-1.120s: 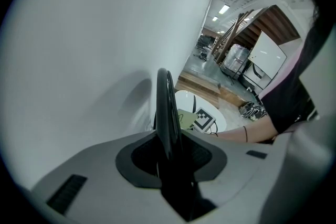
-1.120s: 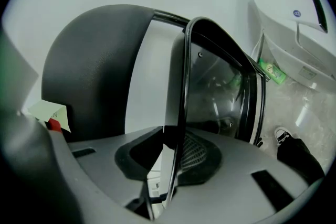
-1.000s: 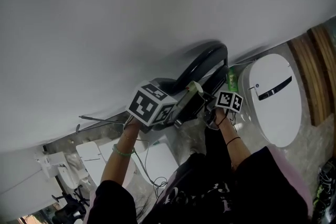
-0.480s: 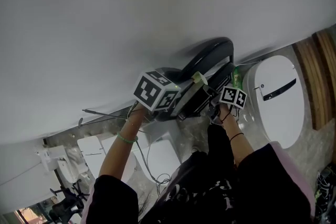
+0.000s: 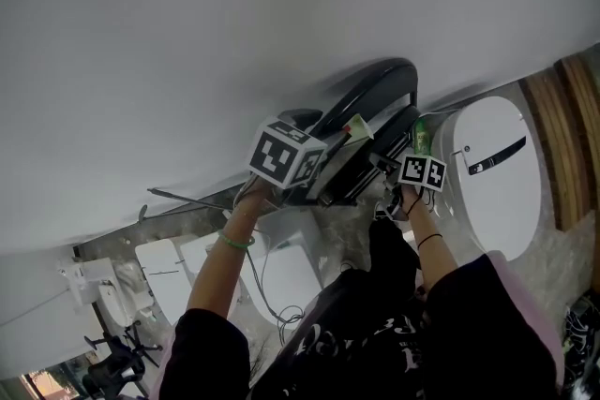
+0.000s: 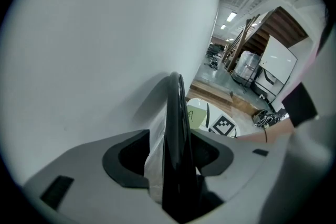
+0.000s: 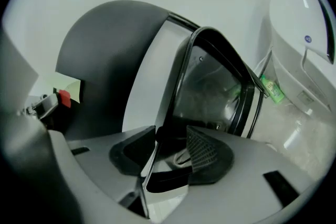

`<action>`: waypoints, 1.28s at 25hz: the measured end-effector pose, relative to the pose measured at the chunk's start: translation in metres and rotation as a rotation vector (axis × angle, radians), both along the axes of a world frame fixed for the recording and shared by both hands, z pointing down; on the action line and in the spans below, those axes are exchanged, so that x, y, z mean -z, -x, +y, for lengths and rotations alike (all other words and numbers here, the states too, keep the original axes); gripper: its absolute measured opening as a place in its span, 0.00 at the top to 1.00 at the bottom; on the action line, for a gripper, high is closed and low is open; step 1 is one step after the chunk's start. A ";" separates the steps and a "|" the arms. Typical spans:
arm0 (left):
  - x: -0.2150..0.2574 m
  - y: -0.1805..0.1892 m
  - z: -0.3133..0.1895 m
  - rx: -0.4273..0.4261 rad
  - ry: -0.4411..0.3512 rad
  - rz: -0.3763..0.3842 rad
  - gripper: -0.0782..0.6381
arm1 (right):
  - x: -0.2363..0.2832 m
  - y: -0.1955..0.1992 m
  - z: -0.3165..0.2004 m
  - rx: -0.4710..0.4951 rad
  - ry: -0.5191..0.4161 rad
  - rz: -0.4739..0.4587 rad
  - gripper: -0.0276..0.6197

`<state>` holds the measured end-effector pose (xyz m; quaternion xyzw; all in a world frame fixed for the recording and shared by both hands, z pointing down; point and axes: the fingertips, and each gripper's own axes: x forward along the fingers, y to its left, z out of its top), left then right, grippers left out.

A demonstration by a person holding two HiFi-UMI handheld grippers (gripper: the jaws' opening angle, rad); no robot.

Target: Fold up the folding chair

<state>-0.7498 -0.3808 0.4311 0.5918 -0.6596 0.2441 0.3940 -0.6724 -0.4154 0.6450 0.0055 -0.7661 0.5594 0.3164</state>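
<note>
Left gripper (image 6: 173, 162) just opened, folding chair (image 6: 176, 107) between

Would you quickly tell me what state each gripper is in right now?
Left gripper: open, jaws just opened, folding chair between them.
Right gripper: open, jaws just opened, folding chair between them.

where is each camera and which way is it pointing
Head view: on the person's head, looking steeply down at the chair against the wall; left forearm and right forearm show.
Left gripper view: on the left gripper, along its jaws, just opening, chair frame between them; right forearm shows.
Right gripper view: on the right gripper, along its jaws, just opening, chair edge between them.
Shared: chair and wall in all three.
</note>
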 end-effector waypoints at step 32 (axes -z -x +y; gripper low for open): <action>0.035 -0.216 0.255 0.376 -0.427 0.202 0.85 | 0.186 -0.157 0.189 0.053 -0.229 -0.337 0.85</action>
